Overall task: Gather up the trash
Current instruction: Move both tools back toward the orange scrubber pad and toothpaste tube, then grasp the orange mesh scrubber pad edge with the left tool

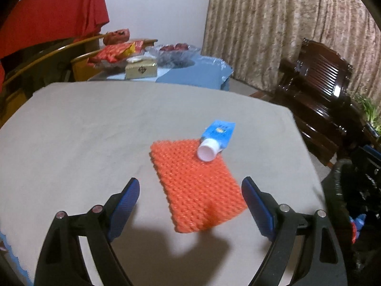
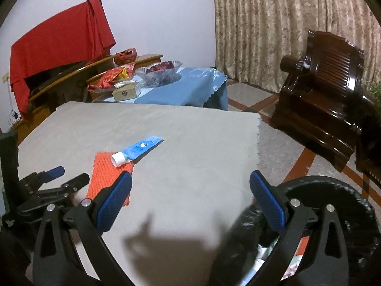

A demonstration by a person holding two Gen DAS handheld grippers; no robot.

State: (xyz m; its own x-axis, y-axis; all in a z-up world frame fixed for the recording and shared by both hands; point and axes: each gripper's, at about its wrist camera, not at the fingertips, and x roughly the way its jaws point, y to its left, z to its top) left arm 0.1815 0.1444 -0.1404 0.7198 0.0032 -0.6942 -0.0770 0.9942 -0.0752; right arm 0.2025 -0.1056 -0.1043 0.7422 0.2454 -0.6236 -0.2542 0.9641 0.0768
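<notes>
1. The left gripper, black-armed with blue ribbed pads, stands wide open over the table and holds nothing; its pads touch no object.
2. The right gripper, of the same build, also stands wide open and empty, above the table's near right part.
3. A table covered in a plain beige cloth carries the two pieces of trash.
4. An orange foam net sleeve, flat and rectangular, lies on the cloth. In the left wrist view it sits between the spread fingers, running from 12 o'clock down toward the centre.
5. A blue squeezed tube with a white screw cap lies on its side at the sleeve's far corner, at about 1 o'clock from the sleeve's middle. Its cap rests on the sleeve and its flat tail points away over the cloth.
6. In the right wrist view the sleeve and tube lie at 10 o'clock from the gripper, with the left gripper beside the sleeve.
7. A round bin lined with a black plastic bag stands off the table's right edge at 4 o'clock, with scraps inside.
</notes>
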